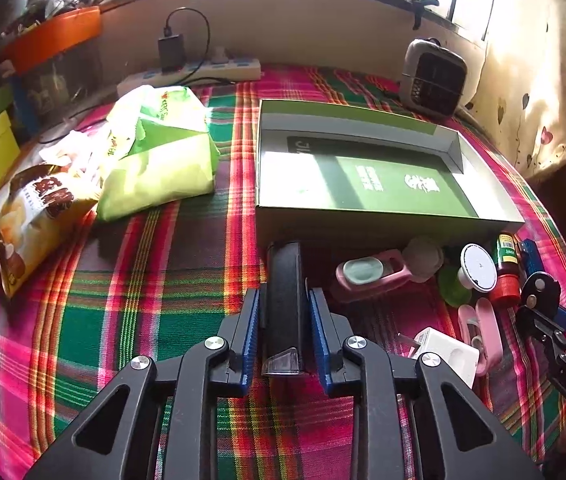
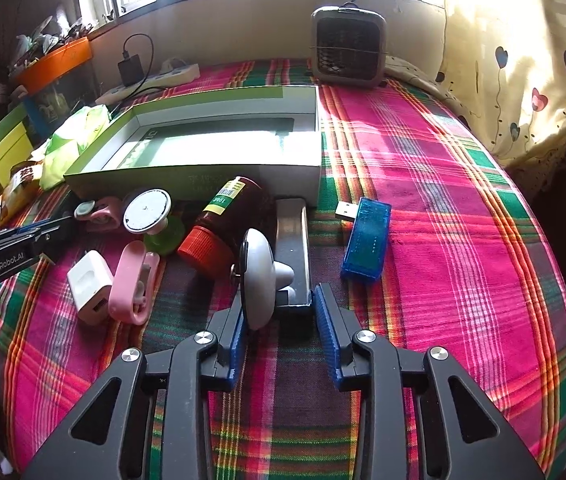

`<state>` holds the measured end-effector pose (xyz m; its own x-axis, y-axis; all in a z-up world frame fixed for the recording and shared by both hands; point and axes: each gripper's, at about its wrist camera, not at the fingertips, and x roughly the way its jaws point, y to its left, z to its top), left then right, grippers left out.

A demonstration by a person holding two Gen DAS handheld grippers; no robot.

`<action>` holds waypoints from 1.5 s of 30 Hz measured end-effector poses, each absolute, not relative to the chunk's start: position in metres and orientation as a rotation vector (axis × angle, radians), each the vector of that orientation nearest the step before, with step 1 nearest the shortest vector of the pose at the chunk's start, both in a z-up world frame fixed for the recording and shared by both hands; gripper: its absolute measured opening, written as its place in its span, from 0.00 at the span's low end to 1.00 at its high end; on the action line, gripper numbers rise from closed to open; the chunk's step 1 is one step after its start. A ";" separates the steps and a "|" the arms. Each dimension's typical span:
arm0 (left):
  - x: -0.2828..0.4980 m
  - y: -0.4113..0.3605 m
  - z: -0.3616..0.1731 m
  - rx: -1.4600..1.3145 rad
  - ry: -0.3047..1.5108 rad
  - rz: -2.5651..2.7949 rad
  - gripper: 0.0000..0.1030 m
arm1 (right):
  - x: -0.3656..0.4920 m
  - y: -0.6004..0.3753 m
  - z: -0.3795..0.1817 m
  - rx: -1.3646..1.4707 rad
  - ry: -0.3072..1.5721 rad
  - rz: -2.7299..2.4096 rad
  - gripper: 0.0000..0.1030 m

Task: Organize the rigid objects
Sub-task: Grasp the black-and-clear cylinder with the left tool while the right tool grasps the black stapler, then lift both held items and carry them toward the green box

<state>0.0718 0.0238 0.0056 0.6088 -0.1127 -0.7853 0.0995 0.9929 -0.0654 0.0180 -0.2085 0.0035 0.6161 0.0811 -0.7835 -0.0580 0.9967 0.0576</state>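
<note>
In the left wrist view, my left gripper (image 1: 284, 300) is shut on a black bar-shaped device (image 1: 283, 280) with a clear near end, held just above the plaid cloth. Ahead of it stands an open shallow green box (image 1: 363, 176). My right gripper (image 2: 281, 296) is open in the right wrist view. A white disc-shaped gadget (image 2: 259, 280) leans against its left finger, and a black and silver slab (image 2: 293, 240) lies just ahead between the fingers. A blue USB stick (image 2: 367, 236) lies to the right, and a brown bottle with a red cap (image 2: 219, 224) to the left.
Near the box front lie a pink case (image 2: 131, 284), a white charger (image 2: 89, 284) and a white-topped green piece (image 2: 147, 212). Snack bags (image 1: 155, 152) sit left of the box. A small fan (image 2: 347, 46) and a power strip (image 1: 203, 70) stand by the wall.
</note>
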 end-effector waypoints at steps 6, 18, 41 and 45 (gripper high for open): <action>0.069 0.025 0.006 -0.028 0.908 -0.125 0.22 | 0.016 -0.210 0.005 0.038 0.894 0.083 0.23; 0.066 0.026 0.006 -0.032 0.907 -0.126 0.22 | 0.005 -0.235 0.010 0.131 0.885 0.078 0.23; 0.066 0.026 0.005 -0.032 0.906 -0.126 0.22 | 0.027 -0.226 0.003 0.067 0.899 0.150 0.33; 0.068 0.025 0.005 -0.032 0.904 -0.124 0.22 | 0.029 -0.221 0.003 0.033 0.899 0.145 0.33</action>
<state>0.0676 0.0254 0.0051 0.6116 -0.1215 -0.7818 0.0942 0.9923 -0.0805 0.0293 -0.2212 0.0028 0.6132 0.1392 -0.7776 -0.1114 0.9897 0.0894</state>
